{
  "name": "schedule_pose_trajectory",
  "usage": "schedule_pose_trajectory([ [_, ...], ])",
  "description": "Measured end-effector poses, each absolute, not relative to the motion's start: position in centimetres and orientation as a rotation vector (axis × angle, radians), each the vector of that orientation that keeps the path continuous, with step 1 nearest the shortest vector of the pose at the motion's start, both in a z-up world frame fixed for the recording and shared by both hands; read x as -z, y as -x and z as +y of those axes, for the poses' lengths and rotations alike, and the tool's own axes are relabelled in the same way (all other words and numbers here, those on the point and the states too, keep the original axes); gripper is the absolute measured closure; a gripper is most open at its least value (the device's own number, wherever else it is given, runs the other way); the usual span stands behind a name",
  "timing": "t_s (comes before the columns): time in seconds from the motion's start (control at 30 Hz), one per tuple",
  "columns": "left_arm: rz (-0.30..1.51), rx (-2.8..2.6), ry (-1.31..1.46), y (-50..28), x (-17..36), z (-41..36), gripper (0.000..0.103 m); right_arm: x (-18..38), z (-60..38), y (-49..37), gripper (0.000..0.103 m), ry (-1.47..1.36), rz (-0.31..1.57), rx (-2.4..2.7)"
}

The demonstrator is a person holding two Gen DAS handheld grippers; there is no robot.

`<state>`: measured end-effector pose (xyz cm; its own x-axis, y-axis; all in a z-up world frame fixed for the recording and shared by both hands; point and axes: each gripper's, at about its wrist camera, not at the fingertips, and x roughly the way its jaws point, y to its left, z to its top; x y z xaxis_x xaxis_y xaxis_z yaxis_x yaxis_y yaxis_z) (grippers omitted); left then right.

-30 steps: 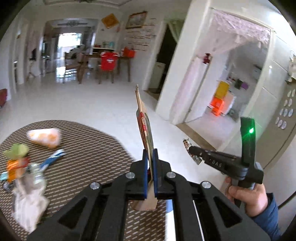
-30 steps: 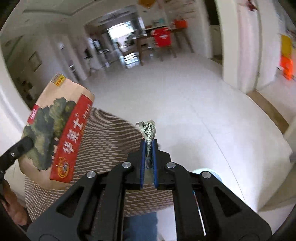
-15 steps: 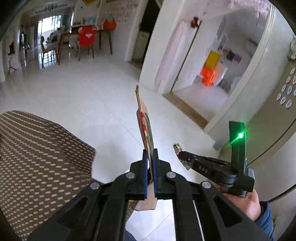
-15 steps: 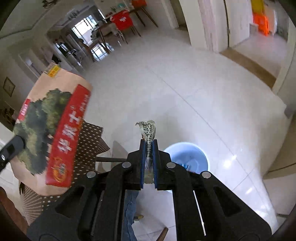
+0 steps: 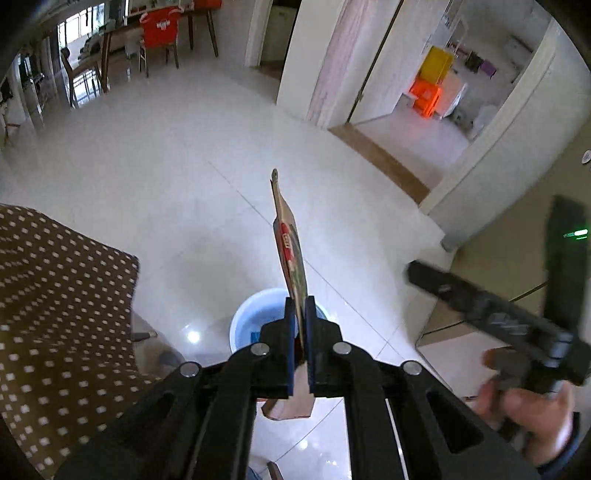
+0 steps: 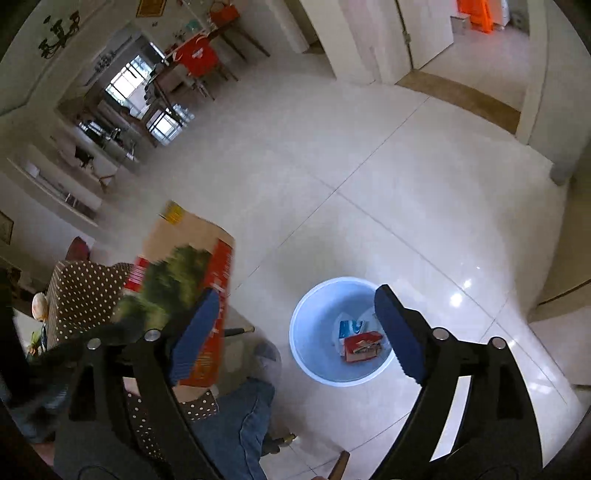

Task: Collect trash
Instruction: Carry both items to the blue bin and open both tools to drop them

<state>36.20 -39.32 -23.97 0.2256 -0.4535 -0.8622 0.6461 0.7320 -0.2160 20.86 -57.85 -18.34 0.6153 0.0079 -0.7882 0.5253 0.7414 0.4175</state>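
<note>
My left gripper (image 5: 300, 310) is shut on a flattened brown carton (image 5: 290, 258) with red and green print, held edge-on right over a light blue bucket (image 5: 243, 317) on the floor. From the right wrist view the same carton (image 6: 184, 266) hangs left of the bucket (image 6: 306, 354). My right gripper (image 6: 295, 299) hovers above the bucket, its jaws opening wide with nothing between the blue pads (image 6: 399, 332). A red packet (image 6: 362, 347) and a blue-and-white wrapper (image 6: 349, 328) lie in the bucket.
A table under a brown dotted cloth (image 5: 55, 295) stands left of the bucket. The person's jeans leg (image 6: 240, 424) is close beside it. A hand (image 5: 528, 406) grips the right tool. White tiled floor runs out to a doorway (image 5: 388, 155) and a far dining table (image 5: 159, 29).
Both views swung away from the table and tipped down onto the blue bucket. The right jaws opened and the checked wrapper left them. The left jaws still clamp the carton.
</note>
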Motion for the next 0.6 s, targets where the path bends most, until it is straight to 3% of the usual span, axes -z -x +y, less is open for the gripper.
schedule_pose_trajectory([
  [0.1,1.141,0.792,-0.205,-36.6,25.5,-40.1,0.093,17.2,-57.4,-21.8,0.018,-0.666,0.853,0.33],
  [0.13,1.146,0.783,-0.211,-36.9,25.9,-40.4,0.086,16.8,-57.2,-21.7,0.018,-0.665,0.845,0.328],
  [0.17,1.146,0.769,-0.22,-37.2,26.1,-40.8,0.063,16.7,-57.1,-21.5,0.018,-0.666,0.839,0.325],
  [0.23,1.141,0.736,-0.233,-37.4,26.2,-40.8,0.03,16.0,-56.7,-21.9,0.016,-0.662,0.827,0.324],
  [0.43,1.079,0.686,-0.23,-37.0,24.1,-39.1,0.023,14.7,-55.1,-22.7,0.007,-0.624,0.818,0.333],
  [0.6,1.004,0.662,-0.193,-36.1,20.6,-36.9,0.015,13.7,-53.7,-22.5,0.006,-0.608,0.807,0.369],
])
